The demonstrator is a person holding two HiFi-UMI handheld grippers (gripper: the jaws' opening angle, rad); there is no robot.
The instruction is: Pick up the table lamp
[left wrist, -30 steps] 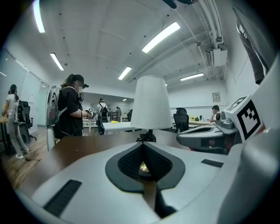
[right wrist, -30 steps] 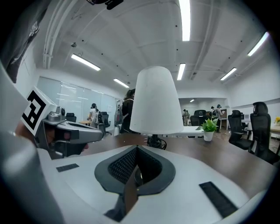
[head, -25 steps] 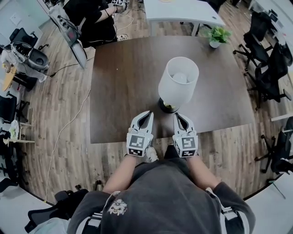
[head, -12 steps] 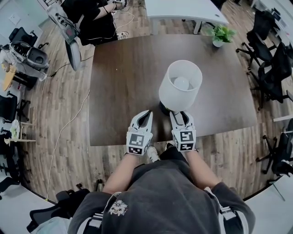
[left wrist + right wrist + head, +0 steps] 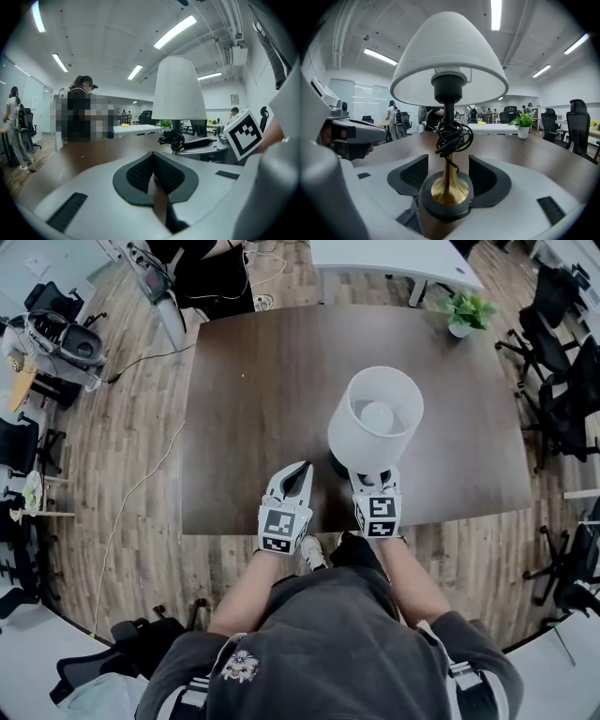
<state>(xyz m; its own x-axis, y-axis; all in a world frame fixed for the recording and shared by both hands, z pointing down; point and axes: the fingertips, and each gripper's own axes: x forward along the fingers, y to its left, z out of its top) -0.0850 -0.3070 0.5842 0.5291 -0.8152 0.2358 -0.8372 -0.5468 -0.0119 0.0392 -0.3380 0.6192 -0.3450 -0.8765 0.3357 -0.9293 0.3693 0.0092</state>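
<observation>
The table lamp has a white shade, a brass stem wound with black cord and a round black base. It stands upright near the front of the dark wooden table. My right gripper reaches under the shade. Its jaws are opening, with the base and stem between the pads and a gap to the stem on both sides. My left gripper is shut on nothing, left of the lamp, whose shade rises ahead and to its right.
A potted plant stands at the table's far right corner. A white table lies beyond it, office chairs line the right side, and a person sits past the far left corner. The near table edge runs under both grippers.
Both grippers have moved forward over the table toward the lamp. The right gripper's jaws have opened and now straddle the lamp's base under the shade.
</observation>
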